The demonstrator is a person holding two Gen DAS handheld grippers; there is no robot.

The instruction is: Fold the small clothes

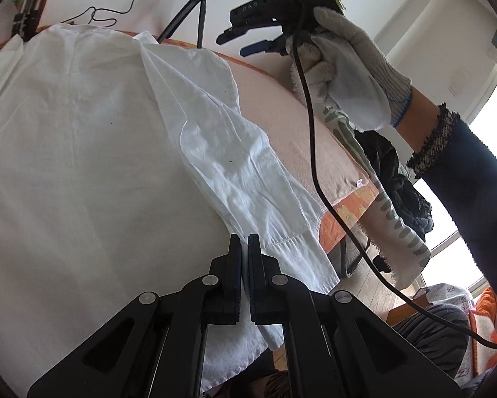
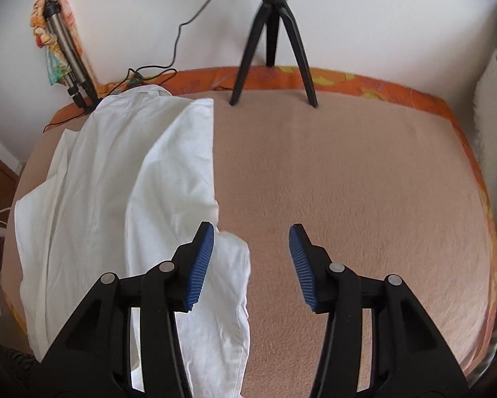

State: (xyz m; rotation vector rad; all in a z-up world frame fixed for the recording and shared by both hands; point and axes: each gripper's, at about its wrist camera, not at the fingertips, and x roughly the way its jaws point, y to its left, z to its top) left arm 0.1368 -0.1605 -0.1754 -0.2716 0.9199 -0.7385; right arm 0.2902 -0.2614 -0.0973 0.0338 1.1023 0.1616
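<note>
Pale pink fleece covers the bed (image 2: 347,182) we work over, with an orange flowered border at its far edge and a white wall behind. Our white cotton shirt (image 1: 82,132) lies spread across the left part of the bed, one long sleeve (image 1: 241,172) folded down along its right side toward the near edge. Our left gripper (image 1: 244,242) has its fingers pressed together on the shirt's hem near the sleeve cuff, pinching the white cloth between the pads. Our right gripper (image 2: 251,235) hangs above the bed with its blue ribbed fingers (image 2: 202,265) spread apart; nothing lies between them, and the shirt sits just beside and beneath the left finger. From the left wrist view we see the right gripper held by a hand in a grey knitted glove (image 1: 354,76), a black cable (image 1: 314,152) trailing from it. A black tripod (image 2: 275,43) stands at the far edge of the bed.
</note>
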